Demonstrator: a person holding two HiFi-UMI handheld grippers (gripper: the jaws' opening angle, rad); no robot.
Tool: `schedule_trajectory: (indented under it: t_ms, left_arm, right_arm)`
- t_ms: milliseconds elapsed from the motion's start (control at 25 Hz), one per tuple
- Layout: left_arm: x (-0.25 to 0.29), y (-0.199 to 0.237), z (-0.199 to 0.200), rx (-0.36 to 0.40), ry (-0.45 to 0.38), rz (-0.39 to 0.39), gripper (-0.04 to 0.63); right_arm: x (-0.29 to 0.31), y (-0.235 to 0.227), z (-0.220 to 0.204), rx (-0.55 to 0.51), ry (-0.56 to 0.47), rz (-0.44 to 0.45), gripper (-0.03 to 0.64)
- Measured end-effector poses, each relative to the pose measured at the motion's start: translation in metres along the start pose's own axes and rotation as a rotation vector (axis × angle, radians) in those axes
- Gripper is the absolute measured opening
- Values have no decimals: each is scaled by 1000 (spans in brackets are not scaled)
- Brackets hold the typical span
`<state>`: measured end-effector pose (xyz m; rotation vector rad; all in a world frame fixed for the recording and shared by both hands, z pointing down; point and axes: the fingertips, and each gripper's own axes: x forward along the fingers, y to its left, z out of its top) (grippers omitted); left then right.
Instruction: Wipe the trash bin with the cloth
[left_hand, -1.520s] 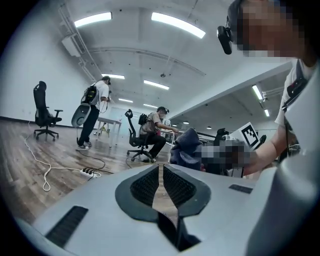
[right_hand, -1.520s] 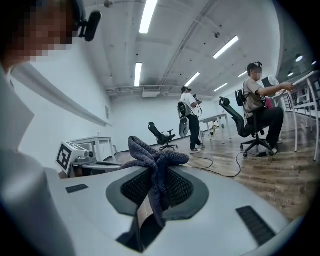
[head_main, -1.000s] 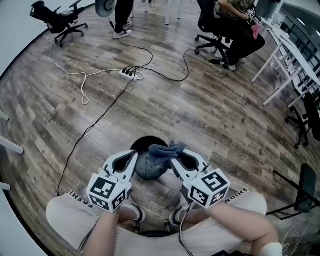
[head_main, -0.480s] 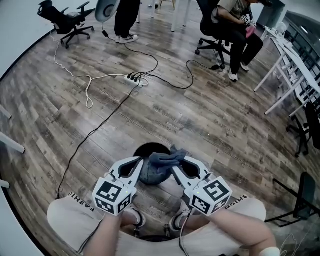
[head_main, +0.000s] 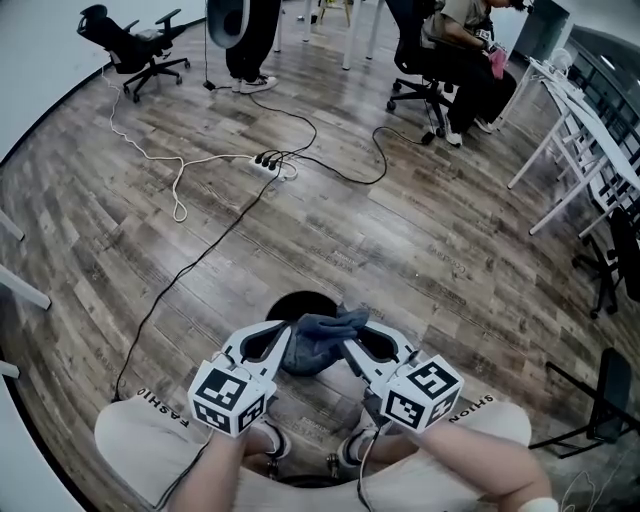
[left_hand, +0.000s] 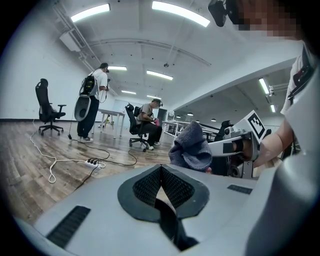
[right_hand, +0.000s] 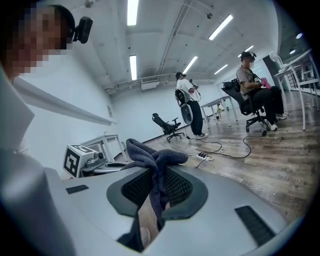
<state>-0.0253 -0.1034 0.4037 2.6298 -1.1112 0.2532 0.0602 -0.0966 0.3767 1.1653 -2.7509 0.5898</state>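
Blue-grey cloth hangs bunched over the black trash bin on the wooden floor, pinched between the right gripper's jaws. The left gripper (jaws closed on nothing) sits just beside it.

bright ceiling strip lights; sharp, fisheye-warped edges.

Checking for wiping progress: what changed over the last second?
Almost nothing: only the view tipped a little. The right tool still grips the cloth over the bin; the left tool stays shut and empty beside it.
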Motion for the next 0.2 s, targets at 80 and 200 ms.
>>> schedule_trajectory:
  t_ms: [80, 200]
  left_arm:
    - [0, -2, 0, 0, -1, -1, 12]
    - [3, -6, 0, -3, -2, -5, 12]
  right_arm:
    - [-2, -2, -2, 27, 3, 1, 67]
    - [-5, -6, -5, 59, 7, 3, 67]
